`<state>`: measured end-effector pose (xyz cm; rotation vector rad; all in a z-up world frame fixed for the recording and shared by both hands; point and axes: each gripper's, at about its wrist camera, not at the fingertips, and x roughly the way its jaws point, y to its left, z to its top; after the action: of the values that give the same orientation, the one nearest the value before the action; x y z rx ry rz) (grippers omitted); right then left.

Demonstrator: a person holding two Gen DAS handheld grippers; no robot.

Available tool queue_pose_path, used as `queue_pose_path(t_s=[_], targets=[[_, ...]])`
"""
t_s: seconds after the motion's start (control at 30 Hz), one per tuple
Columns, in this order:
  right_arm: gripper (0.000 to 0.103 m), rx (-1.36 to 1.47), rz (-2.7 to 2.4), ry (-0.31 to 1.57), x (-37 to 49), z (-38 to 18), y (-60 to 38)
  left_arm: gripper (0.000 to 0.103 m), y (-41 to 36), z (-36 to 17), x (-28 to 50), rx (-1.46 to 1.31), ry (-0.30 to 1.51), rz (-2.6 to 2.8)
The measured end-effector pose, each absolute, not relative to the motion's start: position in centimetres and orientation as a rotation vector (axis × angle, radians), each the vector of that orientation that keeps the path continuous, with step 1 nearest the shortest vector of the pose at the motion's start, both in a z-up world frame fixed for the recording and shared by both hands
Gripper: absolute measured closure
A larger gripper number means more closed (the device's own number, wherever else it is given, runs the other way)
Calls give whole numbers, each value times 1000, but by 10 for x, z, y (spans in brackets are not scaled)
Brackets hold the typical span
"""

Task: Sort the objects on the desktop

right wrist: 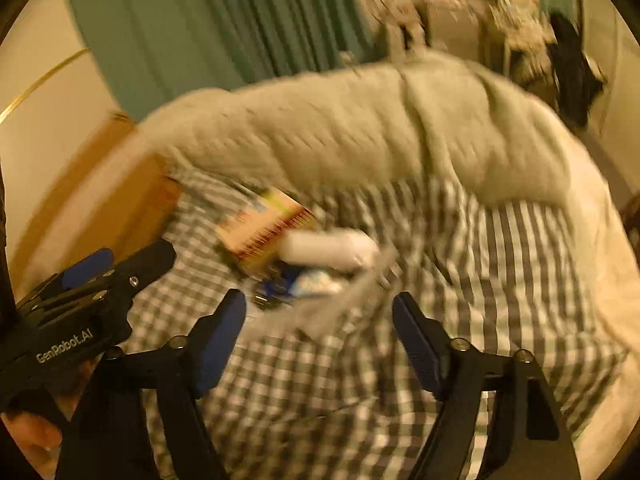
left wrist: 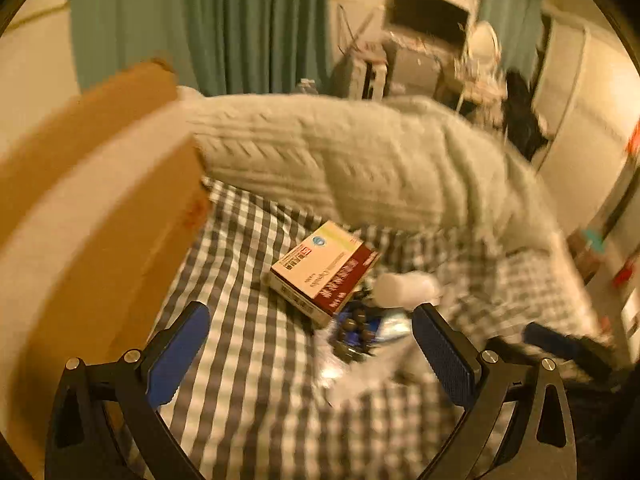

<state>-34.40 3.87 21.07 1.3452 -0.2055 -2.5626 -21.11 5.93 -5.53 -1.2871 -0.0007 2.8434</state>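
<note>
On a grey-and-white checked cloth (left wrist: 248, 360) lies a cream and dark red medicine box (left wrist: 324, 268) (right wrist: 264, 228). Right beside it are a white cylinder (left wrist: 404, 288) (right wrist: 328, 250) and a blue packet of small dark round pieces (left wrist: 356, 332) (right wrist: 296, 284). My left gripper (left wrist: 312, 352) is open just short of the packet, its blue pads wide apart with only cloth between them. My right gripper (right wrist: 320, 340) is open too, nothing pressed between its pads, with the packet just beyond its tips. The left gripper (right wrist: 124, 264) also shows at the left of the right wrist view.
A brown cardboard box (left wrist: 100, 220) (right wrist: 100, 208) stands close on the left. A cream knitted blanket (left wrist: 340, 160) (right wrist: 360, 132) is heaped behind the objects. Green curtains (left wrist: 200, 20) and cluttered furniture fill the background. A person's hand (right wrist: 32, 432) shows bottom left. Both views are motion-blurred.
</note>
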Motion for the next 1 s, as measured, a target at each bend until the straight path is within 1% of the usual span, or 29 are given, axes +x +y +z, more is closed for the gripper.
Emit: queue_pose_path(t_s=[0.1, 0.17, 0.2, 0.23, 0.3, 0.4, 0.57, 0.63, 0.73, 0.77, 0.8, 0.83, 0.87, 0.9, 0.97, 1.0], targets=[[36, 1423, -2494, -329, -366, 179, 54, 0, 67, -73, -221, -1200, 118, 2864], [36, 1440, -2473, -353, -378, 166, 53, 0, 75, -85, -232, -1197, 212, 2856], [42, 1449, -2463, -345, -384, 161, 49, 0, 77, -90, -240, -1225, 255, 2858], [42, 1468, -2458, -335, -393, 155, 46, 0, 76, -97, -248, -1260, 269, 2846], [42, 1511, -2451, -348, -409, 143, 44, 0, 73, -106, -262, -1297, 231, 2810], [42, 1565, -2467, -368, -430, 130, 41, 0, 59, -123, -282, -1391, 102, 2742], [42, 1605, -2489, -332, -448, 111, 35, 0, 45, -144, -305, -1465, -92, 2615], [41, 1616, -2468, -332, -451, 104, 36, 0, 43, -148, -309, -1476, -126, 2588], [42, 1638, -2441, -336, -455, 96, 38, 0, 48, -151, -308, -1464, -97, 2576], [48, 1641, -2439, -333, -455, 95, 39, 6, 50, -151, -306, -1459, -77, 2574], [56, 1650, -2450, -307, -454, 94, 38, 13, 53, -150, -302, -1439, -59, 2555], [59, 1651, -2470, -270, -452, 94, 36, 25, 55, -149, -299, -1426, -53, 2539], [64, 1637, -2486, -248, -448, 96, 35, 29, 58, -147, -294, -1415, -34, 2530], [68, 1619, -2495, -242, -445, 98, 35, 30, 60, -145, -289, -1404, -12, 2536], [72, 1586, -2508, -247, -438, 105, 36, 43, 62, -140, -280, -1379, 4, 2544], [73, 1574, -2509, -249, -435, 108, 38, 46, 62, -136, -274, -1370, -3, 2545]])
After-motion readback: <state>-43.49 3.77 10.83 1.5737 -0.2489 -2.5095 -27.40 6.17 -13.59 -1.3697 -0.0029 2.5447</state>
